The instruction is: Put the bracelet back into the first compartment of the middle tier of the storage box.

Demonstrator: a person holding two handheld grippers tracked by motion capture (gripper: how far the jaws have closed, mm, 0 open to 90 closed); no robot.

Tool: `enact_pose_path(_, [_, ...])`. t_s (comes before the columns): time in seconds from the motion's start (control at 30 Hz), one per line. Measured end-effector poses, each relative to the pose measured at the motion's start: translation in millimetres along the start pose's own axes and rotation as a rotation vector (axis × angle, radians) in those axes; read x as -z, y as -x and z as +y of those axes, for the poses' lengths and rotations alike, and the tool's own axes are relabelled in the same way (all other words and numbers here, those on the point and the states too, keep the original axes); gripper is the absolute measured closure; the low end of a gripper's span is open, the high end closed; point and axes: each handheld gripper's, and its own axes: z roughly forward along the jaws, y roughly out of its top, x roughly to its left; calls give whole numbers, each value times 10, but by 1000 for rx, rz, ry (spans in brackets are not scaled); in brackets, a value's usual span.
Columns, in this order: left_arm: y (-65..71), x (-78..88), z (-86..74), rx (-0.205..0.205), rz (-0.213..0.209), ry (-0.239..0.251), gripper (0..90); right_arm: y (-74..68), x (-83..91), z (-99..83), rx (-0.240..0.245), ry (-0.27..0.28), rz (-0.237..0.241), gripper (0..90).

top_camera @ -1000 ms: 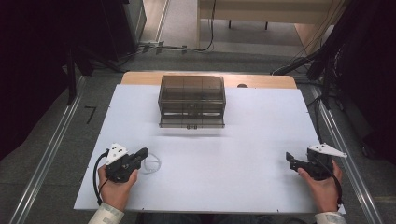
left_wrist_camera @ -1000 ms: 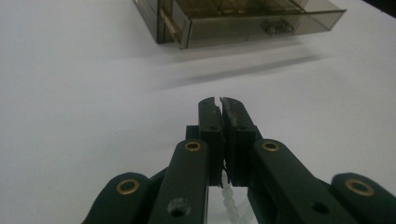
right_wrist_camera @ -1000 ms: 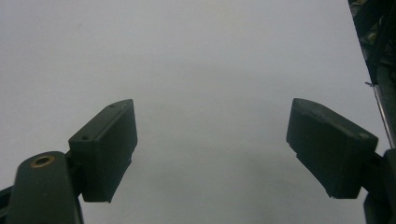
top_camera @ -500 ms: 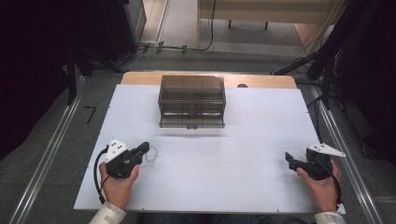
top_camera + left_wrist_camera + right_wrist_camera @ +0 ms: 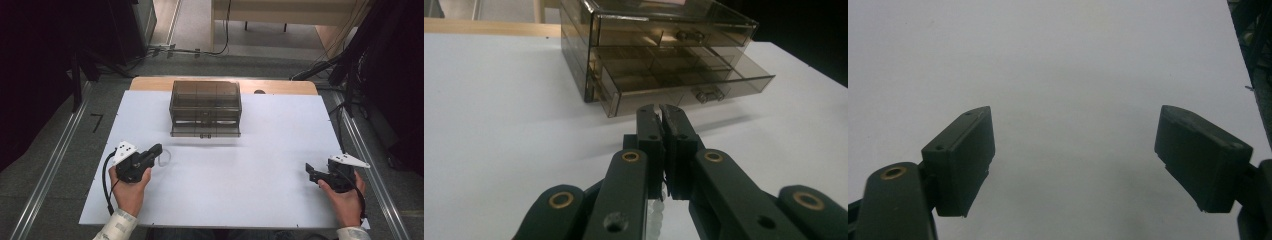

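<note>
Since a second ago the left claw [image 5: 659,112], clamped on a pale beaded loop [image 5: 164,157], has lifted slightly toward the drawer box [image 5: 205,108] mid-surface; right claw [image 5: 311,172] gapes; dangling beads may snag the open lower drawer [image 5: 684,82].

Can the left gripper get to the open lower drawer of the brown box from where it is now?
Probably yes. The left gripper points at the open drawer, with bare white table between them. But its jaws are shut on a pale beaded string.
</note>
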Motion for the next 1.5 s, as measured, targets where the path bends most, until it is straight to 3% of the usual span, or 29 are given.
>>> enact_pose_path(0.47, [38, -137, 130, 6, -13, 45, 882, 1, -1, 0, 1, -2, -2, 149])
enact_pose_path(1.07, [130, -316, 210, -22, -16, 141, 883, 8, -3, -1, 3, 1, 0, 149])
enact_pose_path(1.5, [194, -428, 240, -39, -16, 180, 883, 11, -9, -2, 8, -1, 2, 149])
